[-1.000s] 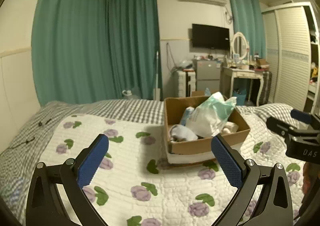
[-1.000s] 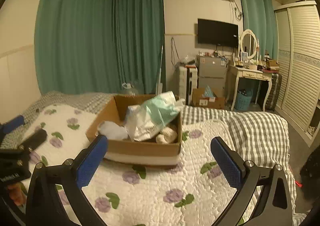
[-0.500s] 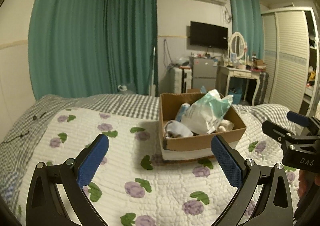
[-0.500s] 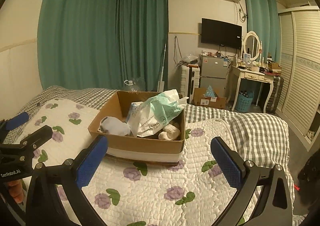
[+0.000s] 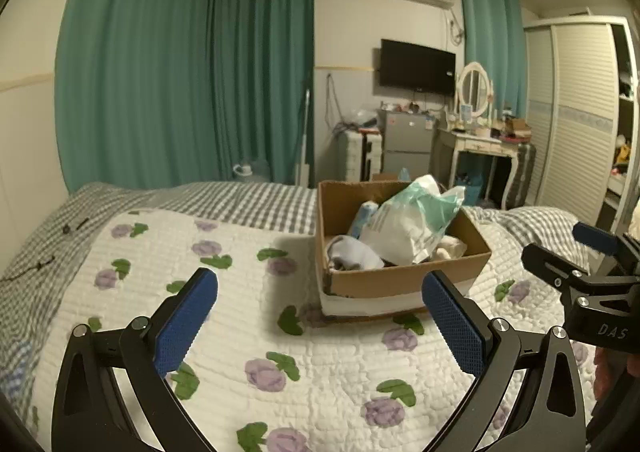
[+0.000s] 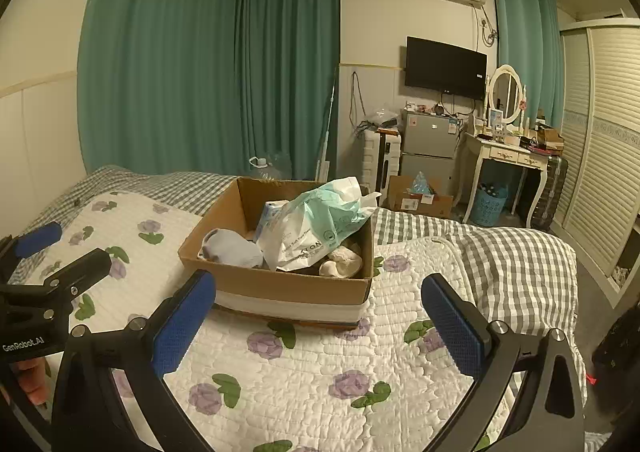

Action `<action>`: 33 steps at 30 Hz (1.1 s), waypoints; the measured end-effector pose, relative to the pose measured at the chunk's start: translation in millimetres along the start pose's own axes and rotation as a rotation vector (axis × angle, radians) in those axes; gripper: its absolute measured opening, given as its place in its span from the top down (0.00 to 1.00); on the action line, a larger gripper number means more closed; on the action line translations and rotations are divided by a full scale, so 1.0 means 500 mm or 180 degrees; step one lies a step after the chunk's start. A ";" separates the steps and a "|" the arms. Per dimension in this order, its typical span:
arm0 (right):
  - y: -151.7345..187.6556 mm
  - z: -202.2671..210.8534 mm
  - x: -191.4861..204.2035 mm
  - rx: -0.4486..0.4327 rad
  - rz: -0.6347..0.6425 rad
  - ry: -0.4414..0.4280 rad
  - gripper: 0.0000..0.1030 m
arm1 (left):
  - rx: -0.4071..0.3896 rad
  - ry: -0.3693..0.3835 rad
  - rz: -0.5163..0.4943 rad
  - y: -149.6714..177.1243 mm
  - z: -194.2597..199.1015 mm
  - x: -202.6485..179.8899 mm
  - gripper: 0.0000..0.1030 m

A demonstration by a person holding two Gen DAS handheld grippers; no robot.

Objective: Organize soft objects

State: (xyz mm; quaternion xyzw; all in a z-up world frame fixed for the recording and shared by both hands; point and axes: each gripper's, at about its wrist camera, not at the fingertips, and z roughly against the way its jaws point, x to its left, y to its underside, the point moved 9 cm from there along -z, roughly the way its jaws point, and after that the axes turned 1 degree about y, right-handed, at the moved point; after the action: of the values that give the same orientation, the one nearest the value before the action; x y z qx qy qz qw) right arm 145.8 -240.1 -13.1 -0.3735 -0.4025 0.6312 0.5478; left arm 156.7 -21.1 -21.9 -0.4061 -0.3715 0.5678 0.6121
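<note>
Cardboard box (image 5: 400, 276) sits on the bed at my twelve o'clock; both tools, left tool (image 5: 320, 316) and right tool (image 6: 318, 318), spread, empty. I'd pinch the limp, slippery plastic bag (image 6: 316, 228) by its crumpled top.

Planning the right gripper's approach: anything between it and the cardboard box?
Nothing visible. Only bare floral quilt lies between the open right gripper and the cardboard box.

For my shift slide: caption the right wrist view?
Open right gripper faces a box of soft items on the quilt.
</note>
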 end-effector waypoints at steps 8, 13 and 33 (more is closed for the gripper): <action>0.003 -0.002 -0.002 0.0025 -0.0004 0.0006 0.00 | -0.0017 -0.0013 -0.0013 0.001 0.004 -0.004 0.00; 0.005 -0.003 -0.003 0.0042 0.0007 0.0026 0.00 | -0.0022 -0.0018 -0.0005 0.000 0.007 -0.002 0.00; 0.011 -0.005 -0.006 0.0070 0.0019 0.0021 0.00 | -0.0005 -0.0014 -0.0040 0.003 0.004 -0.001 0.00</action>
State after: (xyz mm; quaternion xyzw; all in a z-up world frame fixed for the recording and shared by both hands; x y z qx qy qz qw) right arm 146.4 -243.4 -19.3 -0.3707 -0.3926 0.6361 0.5513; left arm 154.2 -21.3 -22.4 -0.4030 -0.3759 0.5646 0.6145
